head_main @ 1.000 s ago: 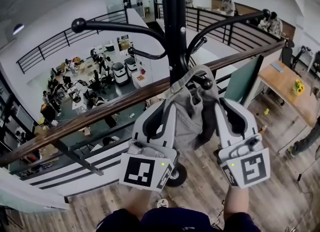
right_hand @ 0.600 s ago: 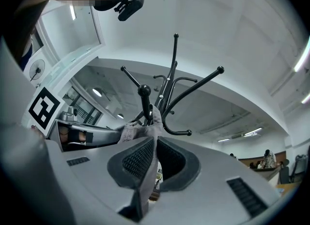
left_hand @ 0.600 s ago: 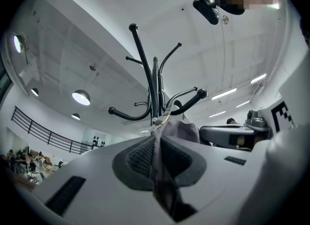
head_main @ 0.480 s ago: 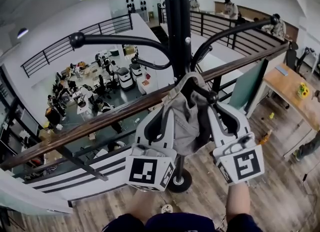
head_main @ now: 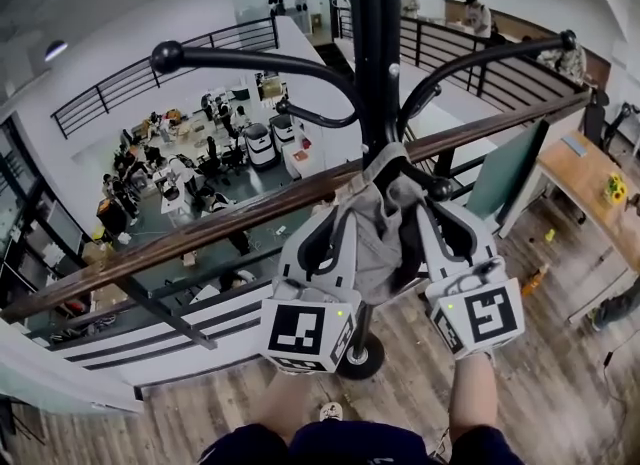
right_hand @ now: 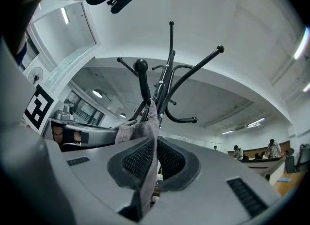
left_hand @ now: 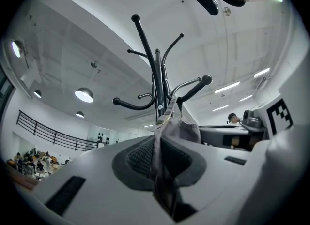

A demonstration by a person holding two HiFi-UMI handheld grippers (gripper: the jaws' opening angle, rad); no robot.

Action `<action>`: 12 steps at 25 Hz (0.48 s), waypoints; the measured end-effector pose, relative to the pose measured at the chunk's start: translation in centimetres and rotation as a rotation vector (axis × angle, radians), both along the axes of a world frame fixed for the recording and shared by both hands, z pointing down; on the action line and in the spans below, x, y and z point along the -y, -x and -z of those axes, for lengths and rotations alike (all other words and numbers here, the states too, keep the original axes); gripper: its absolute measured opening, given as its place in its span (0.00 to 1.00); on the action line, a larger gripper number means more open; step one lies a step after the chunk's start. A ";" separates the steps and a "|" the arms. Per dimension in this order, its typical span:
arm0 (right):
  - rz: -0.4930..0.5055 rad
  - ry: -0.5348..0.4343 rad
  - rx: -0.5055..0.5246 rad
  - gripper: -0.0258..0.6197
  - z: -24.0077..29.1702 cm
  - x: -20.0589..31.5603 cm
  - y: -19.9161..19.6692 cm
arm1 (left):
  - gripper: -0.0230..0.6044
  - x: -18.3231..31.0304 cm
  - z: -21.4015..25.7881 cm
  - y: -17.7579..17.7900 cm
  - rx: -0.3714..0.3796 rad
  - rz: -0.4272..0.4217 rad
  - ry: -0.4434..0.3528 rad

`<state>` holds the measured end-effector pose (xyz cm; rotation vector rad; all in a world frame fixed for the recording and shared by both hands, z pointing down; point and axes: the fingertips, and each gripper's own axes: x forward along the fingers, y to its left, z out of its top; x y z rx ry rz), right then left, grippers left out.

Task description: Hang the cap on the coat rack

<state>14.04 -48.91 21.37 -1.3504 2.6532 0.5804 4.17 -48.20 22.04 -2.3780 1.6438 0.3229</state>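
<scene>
The whole view has shifted right, and the hook knob (head_main: 440, 190) that overlapped the grey cap (head_main: 372, 233) now shows at its right edge. My left gripper (head_main: 338, 217) and right gripper (head_main: 428, 213) each stay clenched on the cap's fabric, close against the coat rack (head_main: 375, 63) pole. Below me are a plank floor (head_main: 560, 383), a wooden-topped railing (head_main: 200, 235) and an open hall beyond.

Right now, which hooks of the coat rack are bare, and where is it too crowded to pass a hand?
Bare: the long left hook, the long right hook and the short hook left of the pole. Crowded: the low front hook, where the left gripper and right gripper both pinch the cap close by it.
</scene>
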 end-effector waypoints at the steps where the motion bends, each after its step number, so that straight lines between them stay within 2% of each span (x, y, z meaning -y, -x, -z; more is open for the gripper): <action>1: 0.001 0.003 0.002 0.10 -0.1 0.0 0.0 | 0.10 -0.1 -0.1 0.0 0.001 0.000 0.002; 6: 0.038 0.008 0.030 0.12 0.0 -0.8 0.2 | 0.11 -0.7 -0.3 -0.1 -0.008 -0.012 0.003; 7: 0.055 0.011 0.038 0.15 0.0 -1.1 0.3 | 0.11 -0.9 -0.3 -0.2 -0.009 -0.020 0.003; 9: 0.079 0.014 0.041 0.33 -0.1 -1.7 0.4 | 0.13 -1.3 -0.3 -0.4 -0.013 -0.036 -0.004; 12: 0.073 0.014 0.038 0.37 -0.1 -2.4 0.1 | 0.25 -2.4 0.3 -0.8 -0.035 -0.074 -0.031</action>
